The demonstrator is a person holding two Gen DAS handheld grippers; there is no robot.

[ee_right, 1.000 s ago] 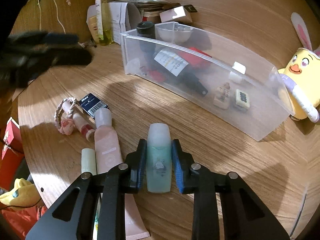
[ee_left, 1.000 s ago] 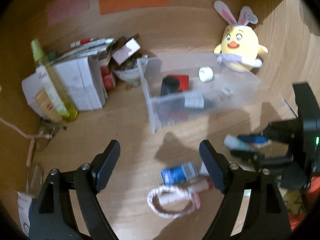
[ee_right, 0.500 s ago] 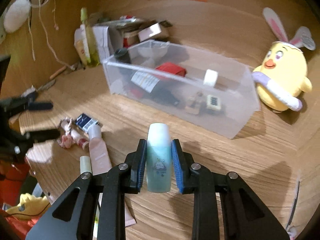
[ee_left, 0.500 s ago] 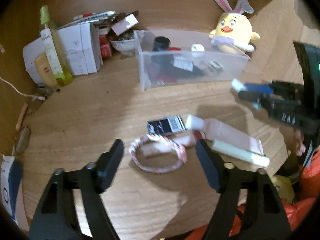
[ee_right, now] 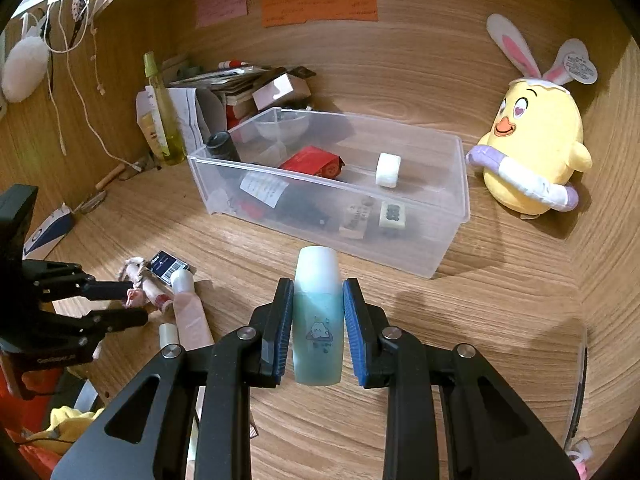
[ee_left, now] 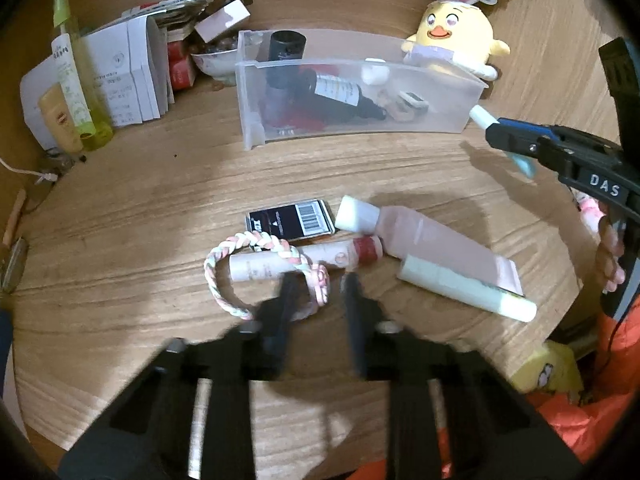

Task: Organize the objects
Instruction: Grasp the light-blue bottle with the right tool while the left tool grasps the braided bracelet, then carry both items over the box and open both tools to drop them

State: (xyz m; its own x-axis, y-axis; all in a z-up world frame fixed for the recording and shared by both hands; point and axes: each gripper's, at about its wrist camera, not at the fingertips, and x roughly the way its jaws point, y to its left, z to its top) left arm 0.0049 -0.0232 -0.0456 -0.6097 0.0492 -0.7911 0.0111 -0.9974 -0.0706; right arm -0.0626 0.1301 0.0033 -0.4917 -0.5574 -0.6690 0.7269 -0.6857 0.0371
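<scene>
The worktop [ee_right: 480, 320] is wood-grained with a soft sheen. The bin [ee_right: 444, 248] is clear smooth plastic, the chick toy [ee_right: 536, 152] matt plush, the braided ring [ee_left: 224, 300] soft cloth, and the teal bottle [ee_right: 318, 320] frosted plastic.

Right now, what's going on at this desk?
A person with a gripper in each hand is sorting toiletries into a clear plastic bin. The right gripper is shut on a small teal bottle, held above the desk in front of the bin. The left gripper has closed at the braided pink-and-white ring lying around a slim pink tube; blur hides whether it has a grip. A larger pink tube, a pale green stick and a black barcode card are out on the desk.
</scene>
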